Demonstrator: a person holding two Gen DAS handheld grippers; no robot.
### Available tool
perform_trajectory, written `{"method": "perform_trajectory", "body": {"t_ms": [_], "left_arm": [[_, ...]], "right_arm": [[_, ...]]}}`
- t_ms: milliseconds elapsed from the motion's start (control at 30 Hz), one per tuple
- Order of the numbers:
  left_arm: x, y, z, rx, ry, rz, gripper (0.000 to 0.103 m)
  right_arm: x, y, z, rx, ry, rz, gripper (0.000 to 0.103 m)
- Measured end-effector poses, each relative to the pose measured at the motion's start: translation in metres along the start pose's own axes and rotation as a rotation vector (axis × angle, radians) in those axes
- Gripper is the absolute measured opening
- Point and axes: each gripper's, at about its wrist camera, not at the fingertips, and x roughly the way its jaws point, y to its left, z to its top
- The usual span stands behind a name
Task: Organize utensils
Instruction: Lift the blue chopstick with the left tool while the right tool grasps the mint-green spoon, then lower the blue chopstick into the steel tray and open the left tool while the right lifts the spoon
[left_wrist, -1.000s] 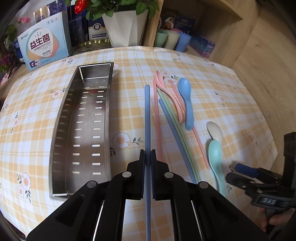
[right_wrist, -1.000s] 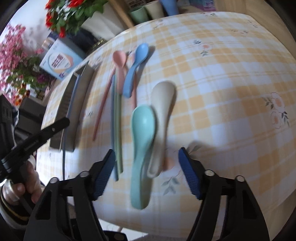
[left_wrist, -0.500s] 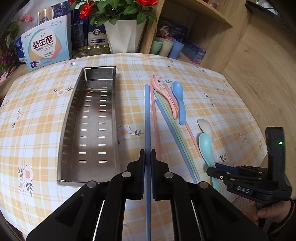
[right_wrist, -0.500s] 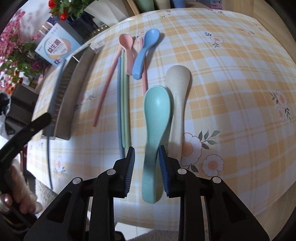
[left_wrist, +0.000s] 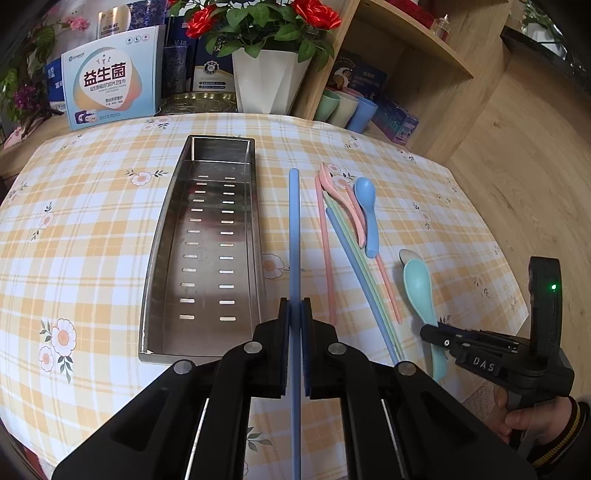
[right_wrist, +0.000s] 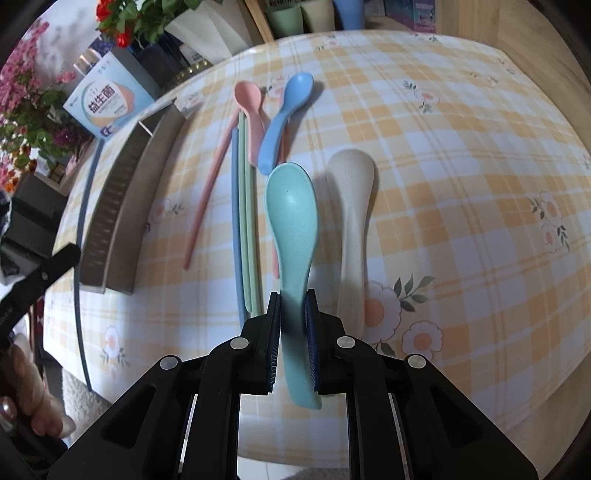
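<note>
Now left gripper (left_wrist: 294, 321) clamped on blue chopstick (left_wrist: 294, 236), right gripper (right_wrist: 293, 325), lettered "DAS", jaws just closing, gripping teal spoon (right_wrist: 292, 210), box (left_wrist: 110, 83) reading "益生菌" behind steel tray (left_wrist: 155, 254).

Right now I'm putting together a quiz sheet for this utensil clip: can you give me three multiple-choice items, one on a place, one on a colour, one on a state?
1. Where does the cream spoon lie?
A. inside the metal tray
B. on the tablecloth beside the teal spoon
C. in the flower pot

2. What colour is the chopstick in the left gripper?
A. blue
B. pink
C. green

3. How is the right gripper?
A. wide open above the cloth
B. shut on nothing
C. shut on the teal spoon

Key: B, it rests on the tablecloth right of the teal spoon; A, the blue chopstick runs between the pads; C, its jaws have just been closing and now press the spoon's handle.
</note>
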Motion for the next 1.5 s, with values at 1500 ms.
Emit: {"method": "perform_trajectory", "body": {"t_ms": [1500], "left_arm": [[0.115, 0.072, 0.102, -0.125, 0.222, 0.015, 0.01]], "right_arm": [[-0.012, -0.056, 0.062, 0.189, -0.142, 0.102, 0.013]]}}
